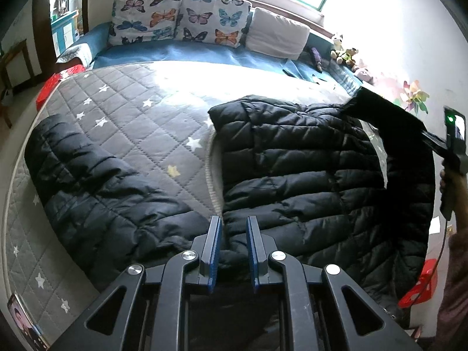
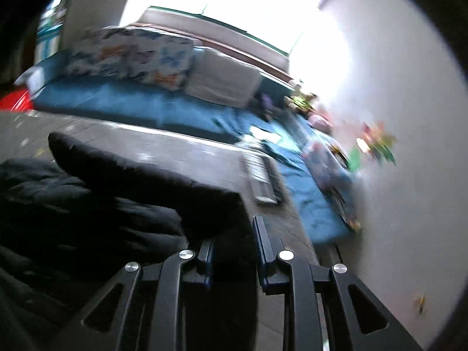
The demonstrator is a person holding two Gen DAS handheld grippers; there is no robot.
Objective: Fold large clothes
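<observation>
A black quilted puffer jacket lies spread on the grey star-quilted bed, one sleeve stretched out to the left. My left gripper is low at the jacket's near edge, fingers slightly apart with a fold of black fabric between them. My right gripper is shut on the jacket's other sleeve and holds it lifted; in the left wrist view that gripper is at the right edge with the sleeve hanging from it. The right wrist view is motion-blurred.
Butterfly pillows and a white pillow sit at the head of the bed on a blue sheet. Plush toys line the right wall. Red stools stand beside the bed. A phone lies at the near left.
</observation>
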